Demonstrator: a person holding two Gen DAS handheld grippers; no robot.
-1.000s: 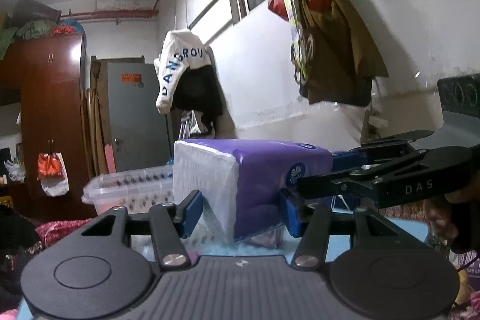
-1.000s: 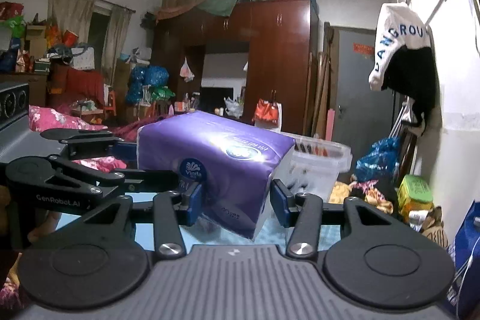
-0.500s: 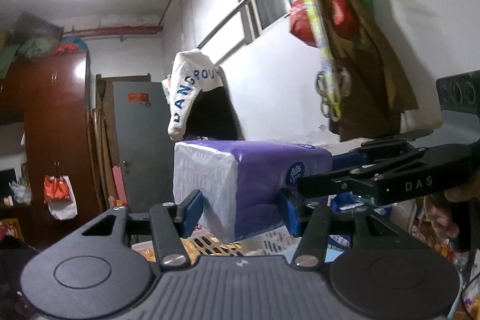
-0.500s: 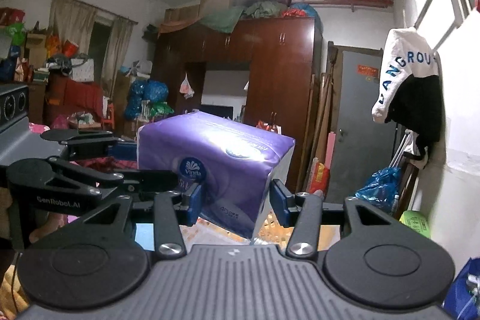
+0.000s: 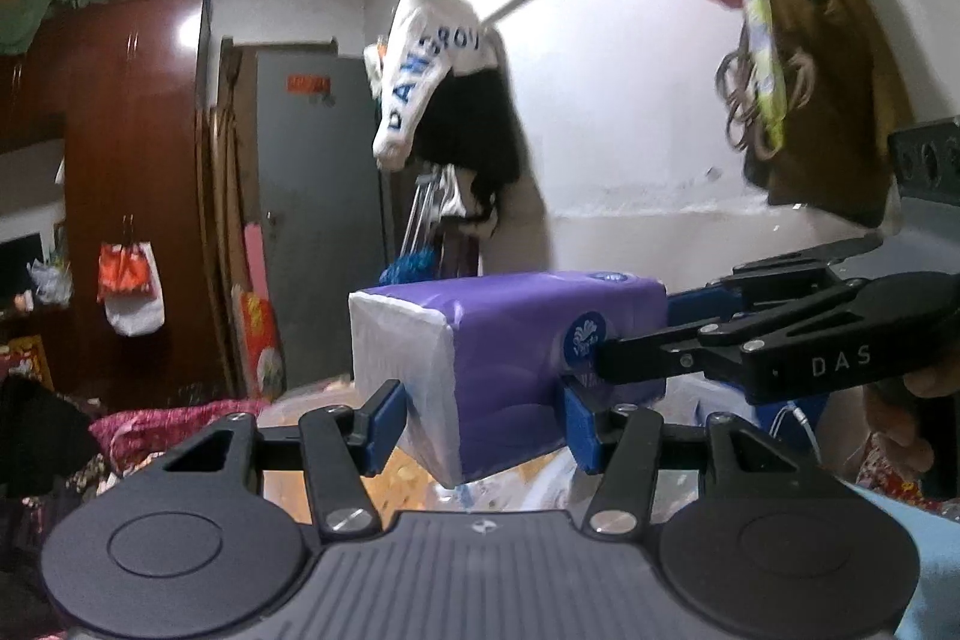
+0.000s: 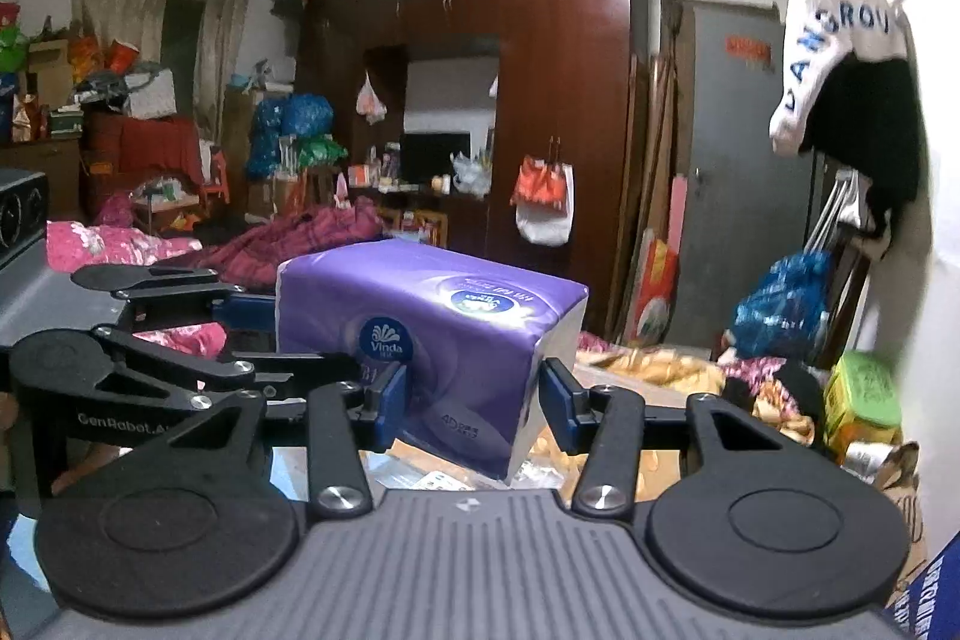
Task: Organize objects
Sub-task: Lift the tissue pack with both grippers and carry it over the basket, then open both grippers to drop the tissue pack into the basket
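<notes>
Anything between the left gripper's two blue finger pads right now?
Yes: the purple plastic-wrapped tissue pack sits between the left gripper's pads, lifted. The left wrist view shows it; the right gripper clamps it too.

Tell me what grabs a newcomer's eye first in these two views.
The purple tissue pack sits mid-frame, held in the air between the left tongs and the right tongs, one at each end. Behind it, a white garment with blue lettering hangs on the wall beside a grey door.
</notes>
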